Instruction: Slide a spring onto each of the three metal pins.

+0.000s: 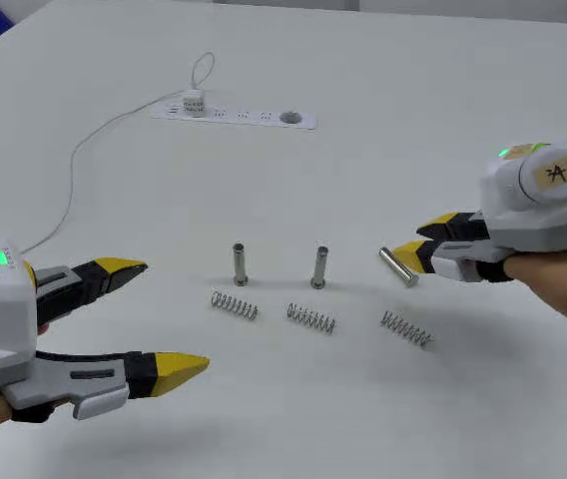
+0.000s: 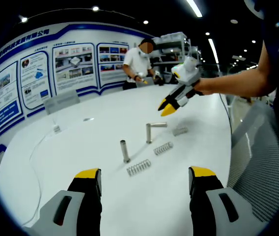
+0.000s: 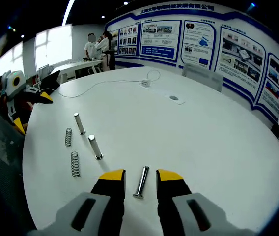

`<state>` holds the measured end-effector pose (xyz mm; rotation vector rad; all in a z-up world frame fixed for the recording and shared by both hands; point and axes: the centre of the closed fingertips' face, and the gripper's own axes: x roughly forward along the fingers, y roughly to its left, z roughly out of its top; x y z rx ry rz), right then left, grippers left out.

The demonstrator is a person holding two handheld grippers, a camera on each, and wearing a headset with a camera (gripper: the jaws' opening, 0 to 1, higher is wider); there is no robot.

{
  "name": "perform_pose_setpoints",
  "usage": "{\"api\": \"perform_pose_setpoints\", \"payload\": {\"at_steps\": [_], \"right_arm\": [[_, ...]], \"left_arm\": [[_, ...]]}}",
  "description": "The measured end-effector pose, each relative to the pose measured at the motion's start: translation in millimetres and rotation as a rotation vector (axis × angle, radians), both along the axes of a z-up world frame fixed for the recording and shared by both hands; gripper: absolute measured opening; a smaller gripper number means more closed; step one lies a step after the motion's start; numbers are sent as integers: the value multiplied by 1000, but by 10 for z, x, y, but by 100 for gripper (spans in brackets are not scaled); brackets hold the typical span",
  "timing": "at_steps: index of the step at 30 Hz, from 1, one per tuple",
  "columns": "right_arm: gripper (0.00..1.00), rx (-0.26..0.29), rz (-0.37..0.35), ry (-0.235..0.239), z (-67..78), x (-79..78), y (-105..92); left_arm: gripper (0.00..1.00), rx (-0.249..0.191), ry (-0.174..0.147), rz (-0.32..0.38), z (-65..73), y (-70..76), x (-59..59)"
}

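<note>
Left gripper (image 1: 159, 317): near left, jaws spread wide, holding nothing.
Right gripper (image 1: 421, 239): right side, jaws slightly apart, astride lying pin (image 1: 398, 266).
Upright pins (image 1: 240, 263): two, centre.
Springs (image 1: 310, 318): three, in a row just nearer.
Table (image 1: 413, 120): open surface beyond; power strip (image 1: 234, 115) far left.

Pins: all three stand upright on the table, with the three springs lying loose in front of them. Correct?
Not quite. Two pins stand upright, but the third pin lies on its side near the right gripper, as the head view shows. The three springs do lie loose in front.
</note>
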<state>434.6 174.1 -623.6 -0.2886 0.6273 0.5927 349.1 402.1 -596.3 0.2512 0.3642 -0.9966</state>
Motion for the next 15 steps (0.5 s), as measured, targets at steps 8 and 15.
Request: {"api": "perform_pose_setpoints", "payload": {"at_steps": [8,15], "right_arm": [[22,-17,-36,42,-114,110,9],[19,-37,-60,78,-229,173,15]], "left_arm": [[73,1,-1,0,-2,3,-1],[73,2,0,-1,-7,3,-4]]}}
